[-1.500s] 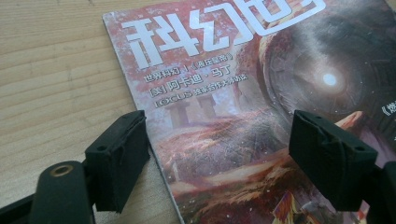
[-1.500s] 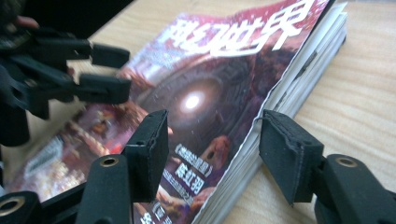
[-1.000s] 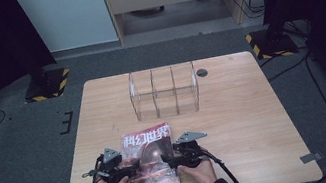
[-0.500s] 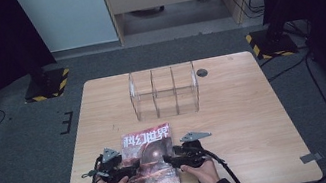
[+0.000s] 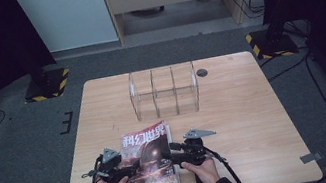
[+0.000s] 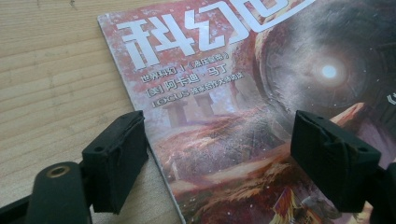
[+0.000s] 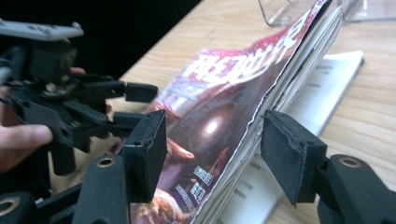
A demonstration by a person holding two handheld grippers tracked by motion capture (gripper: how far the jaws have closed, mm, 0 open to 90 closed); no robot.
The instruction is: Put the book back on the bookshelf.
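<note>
A pale wooden rectangular table carries everything. Toward its far middle stands a clear acrylic organiser with three upright compartments, well apart from the hands. At the near edge lies a glossy magazine with a red and dark science-fiction cover and white Chinese title characters, between the two grippers.

The black two-jaw left gripper is at the magazine's left edge. In the left gripper view its jaws stand wide apart: one pad sits just off the magazine's spine edge on the bare wood, the other over the cover, so the edge lies between them unclamped.

The black two-jaw right gripper is at the magazine's right edge. In the right gripper view the cover and many of the pages are lifted off the lower pages, which lie flat on the table, and stand tilted between the right gripper's jaws. These jaws have just been closing on that raised bundle, but a gap shows on either side and neither pad presses it yet.
</note>
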